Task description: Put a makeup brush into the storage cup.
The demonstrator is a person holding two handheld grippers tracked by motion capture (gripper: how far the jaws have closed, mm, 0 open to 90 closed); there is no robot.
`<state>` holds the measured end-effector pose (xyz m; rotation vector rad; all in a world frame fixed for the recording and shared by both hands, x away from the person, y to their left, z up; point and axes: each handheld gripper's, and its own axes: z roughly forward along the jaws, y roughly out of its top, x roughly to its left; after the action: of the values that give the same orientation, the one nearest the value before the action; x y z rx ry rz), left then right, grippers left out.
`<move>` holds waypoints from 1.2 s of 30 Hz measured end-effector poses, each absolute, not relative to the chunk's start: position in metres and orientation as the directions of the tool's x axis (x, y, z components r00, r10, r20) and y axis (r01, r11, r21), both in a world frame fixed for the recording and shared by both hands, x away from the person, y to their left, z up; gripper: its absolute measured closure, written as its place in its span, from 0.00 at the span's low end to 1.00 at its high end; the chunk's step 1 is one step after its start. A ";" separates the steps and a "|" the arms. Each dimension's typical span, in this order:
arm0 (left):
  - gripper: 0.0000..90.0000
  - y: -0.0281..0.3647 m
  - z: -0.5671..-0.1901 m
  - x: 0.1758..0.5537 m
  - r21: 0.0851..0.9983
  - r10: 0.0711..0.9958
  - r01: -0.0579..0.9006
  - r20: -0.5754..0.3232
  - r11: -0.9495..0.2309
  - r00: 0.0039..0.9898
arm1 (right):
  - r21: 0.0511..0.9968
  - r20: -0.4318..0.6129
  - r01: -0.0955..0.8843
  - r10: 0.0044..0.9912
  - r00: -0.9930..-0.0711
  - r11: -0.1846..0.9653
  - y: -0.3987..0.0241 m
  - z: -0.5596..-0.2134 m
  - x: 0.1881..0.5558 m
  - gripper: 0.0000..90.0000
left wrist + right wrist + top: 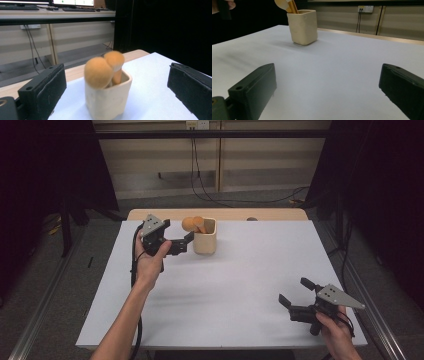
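A person's left claw (180,236), jaws spread wide, hovers just beside a cream square cup (205,242) near the far edge of the white worktop (240,285). Two orange round-headed pieces (103,68) stand in the cup. The right claw (292,292), also spread and pinching nothing, sits near the worktop's near right corner.

No text, label, brand, number or sign is legible anywhere on the table, the cup or the grippers; the monitors at 12 o'clock in the left gripper view are too blurred to read.
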<state>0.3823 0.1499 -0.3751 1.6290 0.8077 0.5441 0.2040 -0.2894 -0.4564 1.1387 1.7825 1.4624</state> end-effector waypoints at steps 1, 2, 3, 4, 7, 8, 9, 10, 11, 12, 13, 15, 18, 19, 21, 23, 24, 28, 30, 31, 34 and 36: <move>0.02 0.152 -0.375 0.380 0.974 0.756 0.209 -0.074 -0.084 0.651 | 0.964 0.095 0.262 0.872 -0.479 0.039 -0.290 -0.456 0.204 0.00; 0.02 0.154 -0.376 0.378 0.975 0.758 0.207 -0.072 -0.085 0.649 | 0.964 0.097 0.262 0.872 -0.479 0.037 -0.290 -0.457 0.205 0.00; 0.02 0.157 -0.376 0.374 0.975 0.756 0.205 -0.071 -0.084 0.650 | 0.964 0.094 0.262 0.871 -0.481 0.041 -0.291 -0.457 0.205 0.00; 0.02 0.159 -0.377 0.372 0.976 0.758 0.204 -0.072 -0.082 0.648 | 0.964 0.094 0.262 0.870 -0.484 0.041 -0.291 -0.457 0.205 0.00; 0.02 0.165 -0.381 0.363 0.976 0.755 0.207 -0.079 -0.075 0.651 | 0.964 0.092 0.261 0.869 -0.486 0.043 -0.290 -0.457 0.206 0.00; 0.02 0.167 -0.383 0.360 0.976 0.758 0.203 -0.076 -0.076 0.647 | 0.964 0.094 0.261 0.869 -0.486 0.042 -0.290 -0.457 0.206 0.00; 0.02 0.170 -0.385 0.357 0.976 0.758 0.205 -0.077 -0.075 0.647 | 0.964 0.097 0.262 0.869 -0.485 0.039 -0.289 -0.457 0.206 0.00; 0.02 0.171 -0.386 0.355 0.976 0.756 0.206 -0.078 -0.075 0.650 | 0.964 0.094 0.262 0.869 -0.485 0.041 -0.289 -0.457 0.205 0.00; 0.02 0.173 -0.387 0.352 0.975 0.755 0.205 -0.076 -0.080 0.652 | 0.964 0.091 0.261 0.869 -0.487 0.045 -0.289 -0.457 0.205 0.00; 0.02 0.175 -0.389 0.349 0.975 0.754 0.206 -0.074 -0.083 0.653 | 0.964 0.091 0.261 0.868 -0.487 0.045 -0.289 -0.457 0.205 0.00; 0.02 0.176 -0.390 0.347 0.976 0.751 0.204 -0.074 -0.082 0.656 | 0.964 0.093 0.261 0.868 -0.487 0.043 -0.289 -0.457 0.205 0.00; 0.03 0.179 -0.391 0.342 0.975 0.747 0.205 -0.077 -0.081 0.661 | 0.964 0.094 0.263 0.869 -0.486 0.043 -0.289 -0.457 0.204 0.00; 0.03 0.183 -0.394 0.335 0.974 0.746 0.210 -0.080 -0.082 0.662 | 0.965 0.094 0.259 0.869 -0.485 0.041 -0.290 -0.456 0.204 0.00; 0.03 0.185 -0.395 0.333 0.974 0.745 0.209 -0.076 -0.087 0.662 | 0.965 0.094 0.259 0.869 -0.485 0.041 -0.290 -0.456 0.204 0.00; 0.03 0.188 -0.399 0.327 0.972 0.745 0.217 -0.083 -0.086 0.662 | 0.965 0.092 0.259 0.869 -0.487 0.043 -0.290 -0.456 0.204 0.00; 0.03 0.191 -0.401 0.322 0.972 0.749 0.217 -0.078 -0.089 0.658 | 0.965 0.091 0.259 0.869 -0.486 0.044 -0.290 -0.457 0.204 0.00; 0.03 0.193 -0.404 0.319 0.973 0.751 0.216 -0.079 -0.086 0.656 | 0.965 0.092 0.260 0.869 -0.487 0.043 -0.290 -0.457 0.204 0.00; 0.03 0.199 -0.410 0.307 0.970 0.749 0.210 -0.052 -0.118 0.661 | 0.964 0.094 0.262 0.871 -0.483 0.041 -0.289 -0.457 0.203 0.00; 0.03 0.204 -0.414 0.300 0.968 0.753 0.220 -0.057 -0.118 0.656 | 0.964 0.093 0.261 0.870 -0.484 0.042 -0.290 -0.456 0.202 0.00; 0.03 0.206 -0.416 0.297 0.968 0.762 0.223 -0.060 -0.112 0.645 | 0.965 0.088 0.259 0.870 -0.484 0.046 -0.290 -0.457 0.202 0.00; 0.04 0.214 -0.421 0.288 0.963 0.762 0.248 -0.084 -0.104 0.643 | 0.964 0.094 0.264 0.872 -0.480 0.041 -0.289 -0.457 0.202 0.00; 0.04 0.218 -0.426 0.282 0.961 0.762 0.257 -0.088 -0.105 0.641 | 0.965 0.090 0.259 0.872 -0.480 0.043 -0.289 -0.457 0.202 0.00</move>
<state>0.2815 0.2182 -0.4255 1.6680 0.8458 0.5266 0.2022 -0.2891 -0.4565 1.1393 1.7828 1.4617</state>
